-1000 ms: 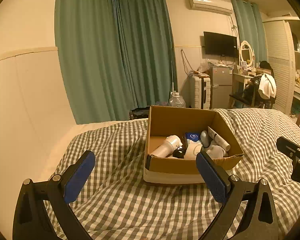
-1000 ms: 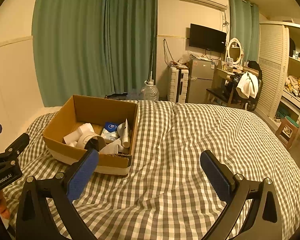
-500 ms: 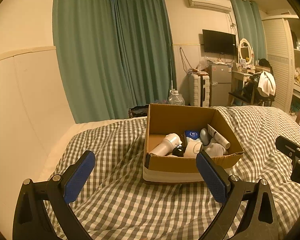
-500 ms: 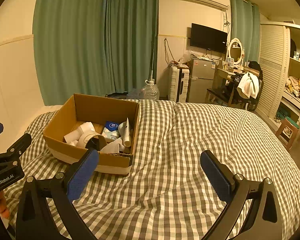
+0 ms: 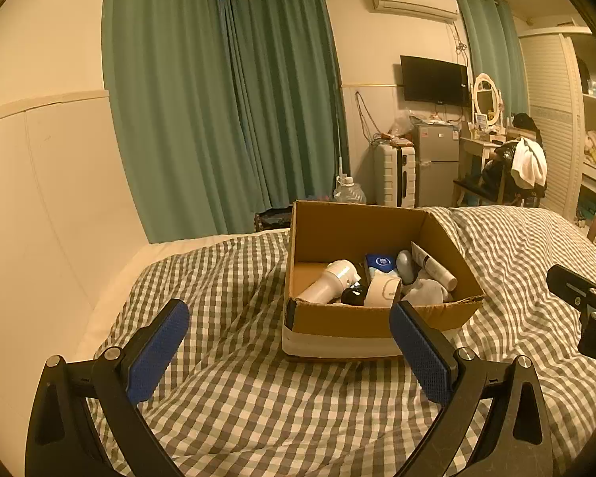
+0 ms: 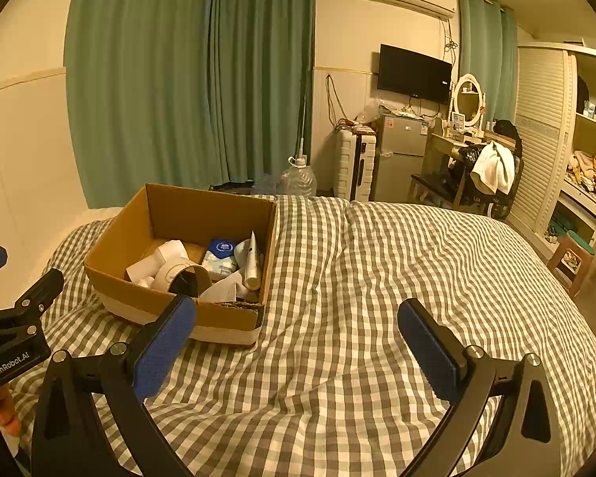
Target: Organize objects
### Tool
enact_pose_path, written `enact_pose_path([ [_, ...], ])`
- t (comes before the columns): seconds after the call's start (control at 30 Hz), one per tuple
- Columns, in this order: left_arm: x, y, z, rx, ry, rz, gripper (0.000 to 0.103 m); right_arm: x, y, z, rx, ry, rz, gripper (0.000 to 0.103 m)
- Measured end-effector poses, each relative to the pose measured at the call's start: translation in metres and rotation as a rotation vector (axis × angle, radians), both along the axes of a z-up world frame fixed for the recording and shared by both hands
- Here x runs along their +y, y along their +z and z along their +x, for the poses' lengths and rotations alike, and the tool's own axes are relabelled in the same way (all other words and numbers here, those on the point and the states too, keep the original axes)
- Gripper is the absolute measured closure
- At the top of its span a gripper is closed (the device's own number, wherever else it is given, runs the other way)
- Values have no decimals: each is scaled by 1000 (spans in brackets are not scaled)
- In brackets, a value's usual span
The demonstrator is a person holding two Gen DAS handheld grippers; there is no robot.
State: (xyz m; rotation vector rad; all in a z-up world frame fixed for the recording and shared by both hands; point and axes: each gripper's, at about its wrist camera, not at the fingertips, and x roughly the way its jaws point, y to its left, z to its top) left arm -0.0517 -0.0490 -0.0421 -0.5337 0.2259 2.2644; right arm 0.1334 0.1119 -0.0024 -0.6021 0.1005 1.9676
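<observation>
A brown cardboard box (image 5: 377, 318) is sitting on a bed covered with a grey-and-white checked quilt (image 5: 234, 389), its top open and a pale band running along the bottom of its near wall. Inside it, toiletries are lying in a loose heap: a white bottle (image 5: 329, 281) on its side at the left, a roll of tape (image 5: 382, 291) standing on edge near the front wall with a small black item (image 5: 353, 296) just beside it, a blue-topped pack (image 5: 380, 261) toward the back, and a white tube (image 5: 433, 265) leaning along the right wall. The left hand-held gripper (image 5: 289, 351) is hovering above the quilt in front of the box, its blue-padded fingers (image 5: 157, 351) spread wide and gripping nothing; the right-hand pad is overlapping the box's front wall in the left wrist view. The right hand-held gripper (image 6: 297, 348) is hanging over bare quilt to the right of the box, likewise spread wide and empty, with its left pad showing against the box's near corner. Behind the bed, green curtains (image 6: 186, 79) are covering the wall, and a television (image 6: 414, 73) is hanging above a small fridge (image 6: 401, 155) and a white suitcase (image 6: 355, 165).
</observation>
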Motion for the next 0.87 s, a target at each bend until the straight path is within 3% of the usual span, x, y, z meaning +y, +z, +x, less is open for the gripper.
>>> enact_pose_path([
  [0.87,-2,-3,5,18,-1,15,0,-1,-3,1,-10,-1,-4,1],
])
